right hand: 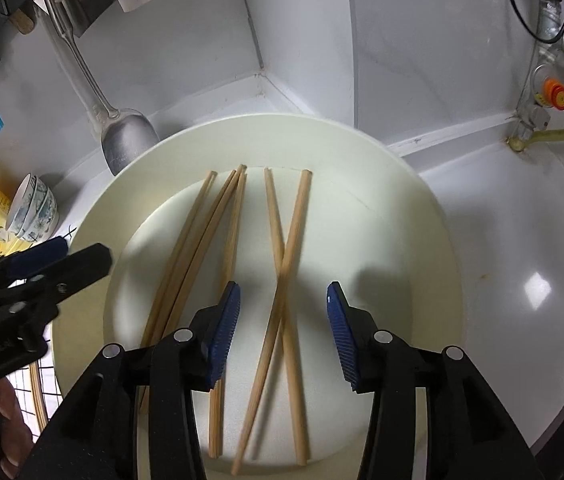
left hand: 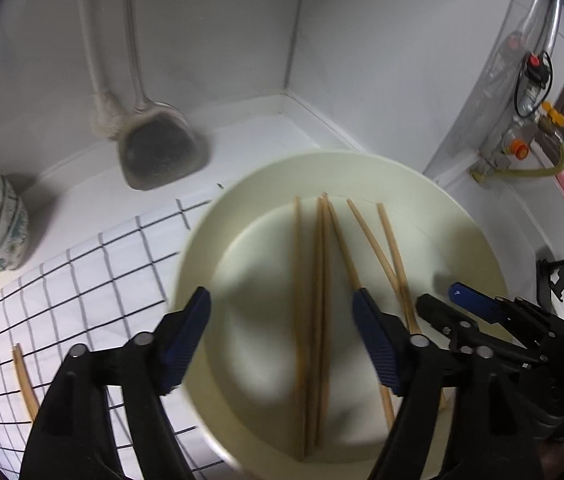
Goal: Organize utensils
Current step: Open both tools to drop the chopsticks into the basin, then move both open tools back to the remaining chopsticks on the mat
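- Right black claw with blue pads is spread wide, hovering over two crossed wooden chopsticks lying between its fingers
- left black claw also spread, over the round cream plate
- three more chopsticks on the plate, left of the right claw
- one stray chopstick on the checked cloth, left of the left claw

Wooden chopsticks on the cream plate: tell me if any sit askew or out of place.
Two of the five wooden chopsticks on the round cream plate cross each other in an X, while the other three lie roughly side by side. One more chopstick lies off the plate on the white grid-patterned mat.
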`<action>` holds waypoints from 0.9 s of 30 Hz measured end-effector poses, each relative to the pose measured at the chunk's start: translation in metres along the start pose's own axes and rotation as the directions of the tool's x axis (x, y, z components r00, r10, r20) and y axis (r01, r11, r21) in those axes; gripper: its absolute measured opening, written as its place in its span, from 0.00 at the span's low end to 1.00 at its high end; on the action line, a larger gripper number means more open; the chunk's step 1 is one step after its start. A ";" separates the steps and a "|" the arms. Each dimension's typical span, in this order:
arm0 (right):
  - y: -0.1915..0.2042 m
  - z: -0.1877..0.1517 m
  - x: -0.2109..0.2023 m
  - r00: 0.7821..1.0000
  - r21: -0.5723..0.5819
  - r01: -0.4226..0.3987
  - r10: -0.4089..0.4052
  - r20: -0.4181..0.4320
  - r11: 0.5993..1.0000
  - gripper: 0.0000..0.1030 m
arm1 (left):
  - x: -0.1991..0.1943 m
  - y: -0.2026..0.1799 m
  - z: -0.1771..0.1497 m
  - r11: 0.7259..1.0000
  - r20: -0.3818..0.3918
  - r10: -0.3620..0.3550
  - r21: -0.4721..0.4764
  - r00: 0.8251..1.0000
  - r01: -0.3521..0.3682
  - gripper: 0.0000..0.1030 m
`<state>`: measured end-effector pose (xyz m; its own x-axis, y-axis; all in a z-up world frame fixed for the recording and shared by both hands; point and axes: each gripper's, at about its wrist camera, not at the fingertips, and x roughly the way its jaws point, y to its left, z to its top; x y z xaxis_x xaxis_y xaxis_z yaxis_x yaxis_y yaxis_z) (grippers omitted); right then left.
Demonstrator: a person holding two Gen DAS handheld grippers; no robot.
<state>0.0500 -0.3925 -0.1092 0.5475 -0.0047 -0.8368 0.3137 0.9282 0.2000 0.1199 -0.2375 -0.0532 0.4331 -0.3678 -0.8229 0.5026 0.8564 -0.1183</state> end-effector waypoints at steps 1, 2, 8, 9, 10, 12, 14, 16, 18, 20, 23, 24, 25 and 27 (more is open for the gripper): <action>0.001 0.000 -0.002 1.000 0.000 0.003 -0.003 0.003 1.000 0.42 | -0.003 0.003 0.000 1.000 0.003 0.005 -0.007 1.000 -0.005 0.78; 0.003 -0.001 -0.004 1.000 -0.002 0.007 -0.007 0.004 1.000 0.43 | -0.005 0.006 -0.001 1.000 0.008 0.005 -0.013 1.000 -0.005 0.79; 0.015 -0.008 -0.020 0.999 -0.002 0.021 -0.021 0.026 1.000 0.49 | -0.022 0.020 -0.007 0.999 0.014 0.009 -0.041 1.000 -0.008 0.85; 0.016 -0.010 -0.024 0.999 -0.003 0.021 -0.021 0.031 1.000 0.49 | -0.026 0.022 -0.009 0.999 0.017 0.011 -0.044 1.000 -0.010 0.85; 0.019 -0.011 -0.027 0.999 -0.004 0.021 -0.021 0.035 1.000 0.50 | -0.031 0.025 -0.011 0.999 0.022 0.013 -0.045 1.000 -0.012 0.86; 0.025 -0.015 -0.035 0.999 -0.009 0.018 -0.018 0.041 1.000 0.54 | -0.041 0.030 -0.014 0.999 0.031 0.023 -0.047 0.999 -0.022 0.89; 0.035 -0.021 -0.043 0.999 -0.017 0.011 -0.010 0.049 1.000 0.54 | -0.053 0.038 -0.019 0.998 0.040 0.032 -0.055 0.999 -0.029 0.92; 0.046 -0.026 -0.049 0.998 -0.024 0.004 -0.002 0.058 1.000 0.55 | -0.064 0.046 -0.024 0.998 0.046 0.037 -0.061 0.998 -0.035 0.93; 0.057 -0.031 -0.056 0.998 -0.030 -0.007 0.009 0.066 1.000 0.56 | -0.075 0.056 -0.031 0.997 0.051 0.052 -0.063 0.997 -0.049 0.93; 0.071 -0.037 -0.061 0.997 -0.038 -0.020 0.023 0.069 0.999 0.58 | -0.087 0.068 -0.038 0.995 0.055 0.070 -0.068 0.996 -0.066 0.93; 0.095 -0.046 -0.067 0.997 -0.065 -0.036 0.040 0.065 0.997 0.61 | -0.102 0.084 -0.047 0.993 0.060 0.094 -0.080 0.994 -0.089 0.94; 0.102 -0.049 -0.069 0.997 -0.072 -0.041 0.045 0.064 0.997 0.61 | -0.109 0.093 -0.052 0.991 0.061 0.108 -0.087 0.992 -0.102 0.94; 0.111 -0.053 -0.071 0.997 -0.081 -0.048 0.054 0.064 0.996 0.62 | -0.114 0.099 -0.056 0.990 0.062 0.117 -0.091 0.991 -0.111 0.94; 0.126 -0.058 -0.075 0.996 -0.096 -0.059 0.066 0.061 0.994 0.62 | -0.124 0.114 -0.066 0.986 0.057 0.138 -0.099 0.989 -0.132 0.94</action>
<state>0.0030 -0.2538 -0.0511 0.6136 0.0333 -0.7889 0.2045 0.9583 0.1995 0.0738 -0.0707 -0.0009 0.5402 -0.2662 -0.7983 0.3646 0.9290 -0.0631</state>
